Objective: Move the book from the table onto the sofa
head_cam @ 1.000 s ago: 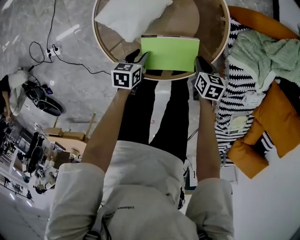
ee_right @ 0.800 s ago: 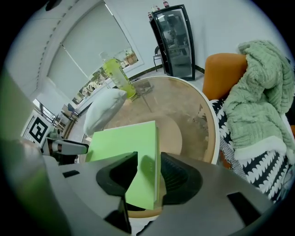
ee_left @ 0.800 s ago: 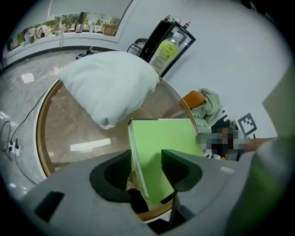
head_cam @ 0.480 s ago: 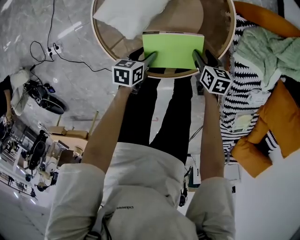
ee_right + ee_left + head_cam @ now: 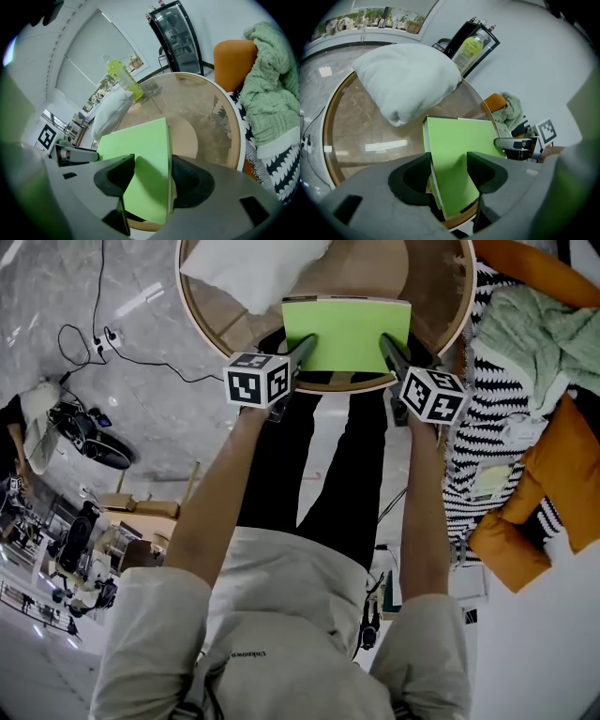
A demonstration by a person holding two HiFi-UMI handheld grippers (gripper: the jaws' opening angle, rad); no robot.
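A bright green book [image 5: 347, 324] lies flat on the round glass table [image 5: 441, 334], near its front rim. My left gripper [image 5: 305, 345] is at the book's left edge and my right gripper [image 5: 386, 341] at its right edge. In the left gripper view the book [image 5: 459, 136] has its left edge between the jaws of the left gripper [image 5: 447, 161], which are opening and do not press on it. In the right gripper view the book [image 5: 140, 140] has its right edge between the jaws of the right gripper [image 5: 152, 173], also opening and not pressing.
A white pillow [image 5: 248, 268] lies on the table beyond the book, and a yellow-green bottle [image 5: 123, 77] stands behind it. To the right is a sofa with a black-and-white zigzag cover [image 5: 487, 427], a green blanket [image 5: 544, 334] and orange cushions [image 5: 534, 521].
Both grippers have crept forward along the book's side edges, the right one coming in closer to the book. The book still lies on the table.
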